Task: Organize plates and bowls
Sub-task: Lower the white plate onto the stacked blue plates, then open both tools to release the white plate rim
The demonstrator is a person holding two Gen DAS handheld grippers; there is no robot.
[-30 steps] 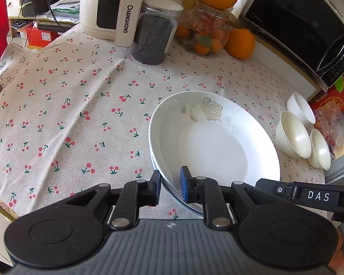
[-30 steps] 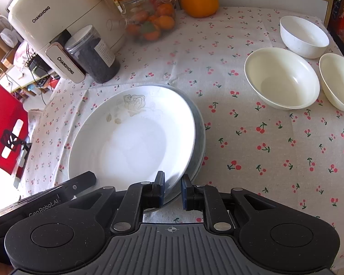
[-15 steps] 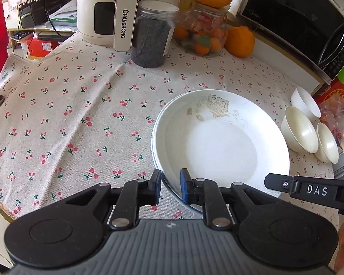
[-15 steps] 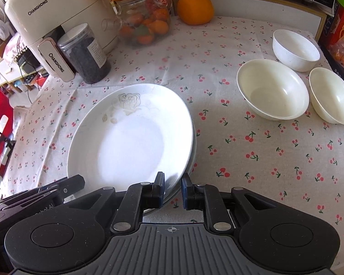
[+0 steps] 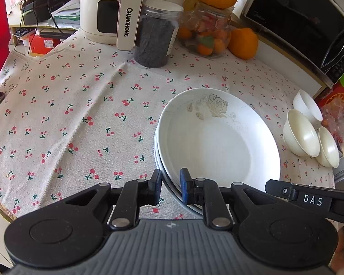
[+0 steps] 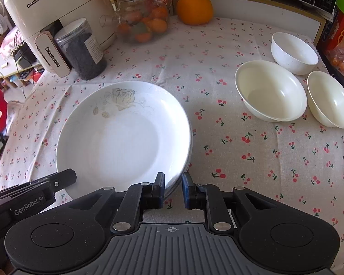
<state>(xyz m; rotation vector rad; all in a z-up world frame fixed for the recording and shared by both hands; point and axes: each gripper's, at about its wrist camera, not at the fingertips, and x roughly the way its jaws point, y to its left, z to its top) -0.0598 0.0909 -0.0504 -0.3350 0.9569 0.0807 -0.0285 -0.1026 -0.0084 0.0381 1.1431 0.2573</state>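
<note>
The left gripper (image 5: 170,184) pinches the plate stack's (image 6: 123,135) near-left rim. The right gripper (image 6: 173,189) grips the near-right rim. The three bowls (image 6: 271,90) sit far right, apart, nearer the right gripper.

On a cherry-print tablecloth (image 6: 252,165): one stack of white plates (image 6: 123,135), at least three rims showing at its edge, the exact number hard to tell. Three pale bowls (image 6: 271,91) sit clustered to one side. Two jars stand at the back, one dark-filled (image 6: 82,50), one glass jar of small fruit (image 6: 142,23). Two large oranges (image 6: 195,8) show outside it, one resting on its lid. One white appliance (image 6: 50,6), one microwave (image 5: 309,29), two grippers (image 6: 173,188).
</note>
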